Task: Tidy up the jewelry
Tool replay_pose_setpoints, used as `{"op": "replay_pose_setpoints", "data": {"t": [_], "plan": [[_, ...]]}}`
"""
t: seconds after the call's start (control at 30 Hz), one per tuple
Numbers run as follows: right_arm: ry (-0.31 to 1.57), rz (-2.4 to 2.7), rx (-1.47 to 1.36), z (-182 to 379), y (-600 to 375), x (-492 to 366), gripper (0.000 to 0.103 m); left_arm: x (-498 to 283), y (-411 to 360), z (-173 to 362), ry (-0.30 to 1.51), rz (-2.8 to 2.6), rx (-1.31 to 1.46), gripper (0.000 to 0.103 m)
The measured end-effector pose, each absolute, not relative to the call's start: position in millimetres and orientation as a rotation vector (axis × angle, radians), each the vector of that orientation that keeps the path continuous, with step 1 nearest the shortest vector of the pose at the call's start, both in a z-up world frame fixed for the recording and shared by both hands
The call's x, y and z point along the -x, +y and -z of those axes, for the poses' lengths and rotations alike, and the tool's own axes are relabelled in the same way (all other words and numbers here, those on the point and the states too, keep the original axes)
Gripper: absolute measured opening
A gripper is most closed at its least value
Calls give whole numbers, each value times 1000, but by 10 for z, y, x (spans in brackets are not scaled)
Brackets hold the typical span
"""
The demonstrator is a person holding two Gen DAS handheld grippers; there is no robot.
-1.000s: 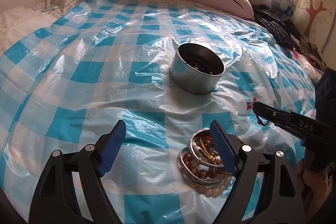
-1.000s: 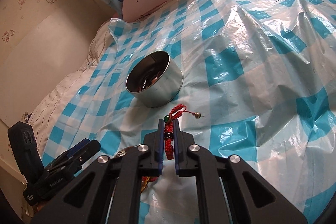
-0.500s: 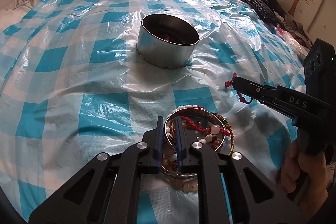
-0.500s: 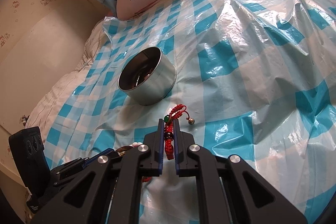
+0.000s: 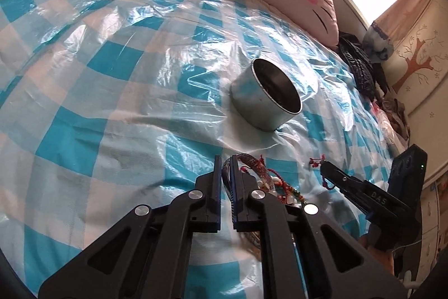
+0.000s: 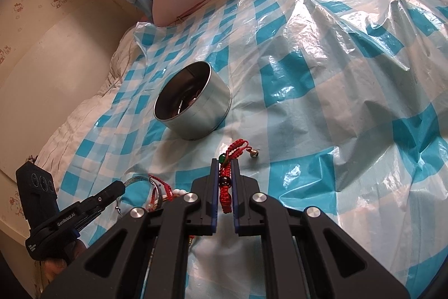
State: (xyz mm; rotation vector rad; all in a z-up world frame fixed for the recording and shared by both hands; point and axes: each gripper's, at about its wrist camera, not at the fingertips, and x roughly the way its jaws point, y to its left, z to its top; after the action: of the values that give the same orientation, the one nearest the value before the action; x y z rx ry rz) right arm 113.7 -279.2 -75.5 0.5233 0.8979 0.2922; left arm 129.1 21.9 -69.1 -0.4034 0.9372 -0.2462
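tin: shiny metal | sheet: glossy crinkled plastic | bracelet: red braided cord

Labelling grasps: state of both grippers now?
Left gripper: closed on silver patterned metal bangle.
Right gripper: closed on red braided cord bracelet.

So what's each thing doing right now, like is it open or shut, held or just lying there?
Left gripper: shut on the silver bangle, tilting it up.
Right gripper: shut on the red braided bracelet.
Round tin: upright, no lid on, something small inside.
Bead bracelets: heaped loose on the plastic sheet.
Little bell: resting on the sheet, on the red bracelet's cord.
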Motion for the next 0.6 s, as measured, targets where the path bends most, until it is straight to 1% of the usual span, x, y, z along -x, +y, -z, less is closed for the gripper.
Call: {"op": "replay_pose_setpoints", "data": {"t": [0.13,0.17,0.2,0.3,0.53,0.57,0.6], "plan": [[897,-291,-527,761,-2792,-1139,9,-1326,144,732,970,204,342,5],[898,-290,-529,768,-2794,-1141,9,-1332,109,739,976,198,315,6],[900,-289,-532,776,-2797,-1143,9,-1339,74,757,988,194,290,11],[903,-289,-537,787,-2803,-1147,9,-1362,-19,795,1011,175,226,19],[917,-301,-521,800,-2770,-1166,10,-1354,-51,800,1011,150,187,22],[924,-299,-515,809,-2759,-1172,11,-1355,-70,802,1012,147,173,23],[930,-295,-508,813,-2745,-1176,18,-1348,-98,799,1010,145,155,24]]}}
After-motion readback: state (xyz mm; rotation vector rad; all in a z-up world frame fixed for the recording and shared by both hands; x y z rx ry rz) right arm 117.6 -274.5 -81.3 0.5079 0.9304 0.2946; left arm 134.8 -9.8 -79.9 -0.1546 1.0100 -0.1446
